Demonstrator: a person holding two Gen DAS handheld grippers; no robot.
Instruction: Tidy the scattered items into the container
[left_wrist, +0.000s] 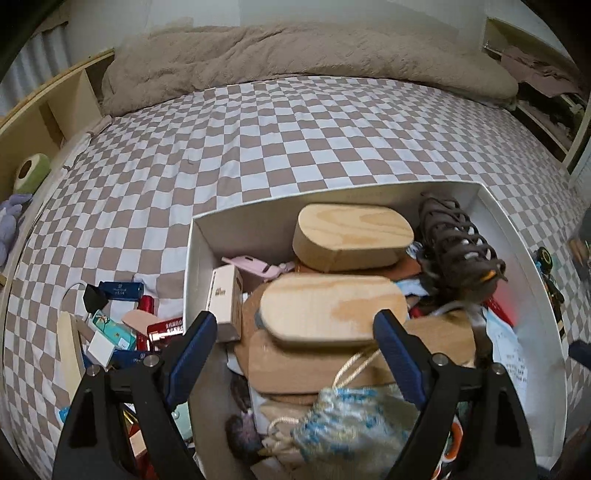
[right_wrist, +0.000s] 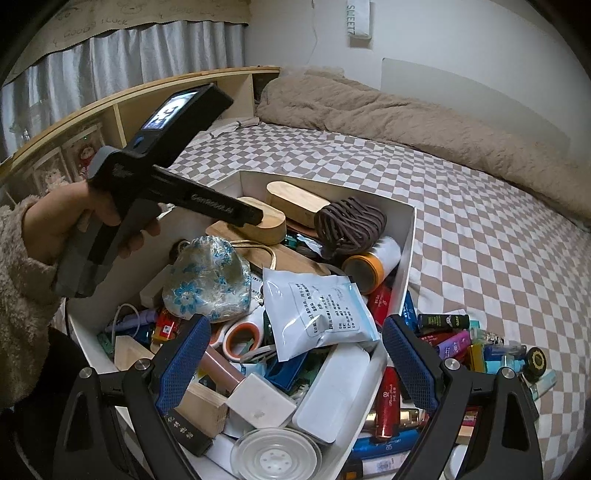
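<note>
A white box sits on the checkered bed, piled high with items. My left gripper hovers open over the pile; a wooden oval block lies between its blue pads with a gap on the left side. A second oval block, a brown cord bundle and a floral pouch rest inside. My right gripper stands open above the box's near end, holding nothing. Scattered tubes and small boxes lie on the sheet beside the box.
A beige blanket lies along the far side of the bed. A wooden headboard shelf runs along one side. A person's hand in a fuzzy sleeve holds the left gripper.
</note>
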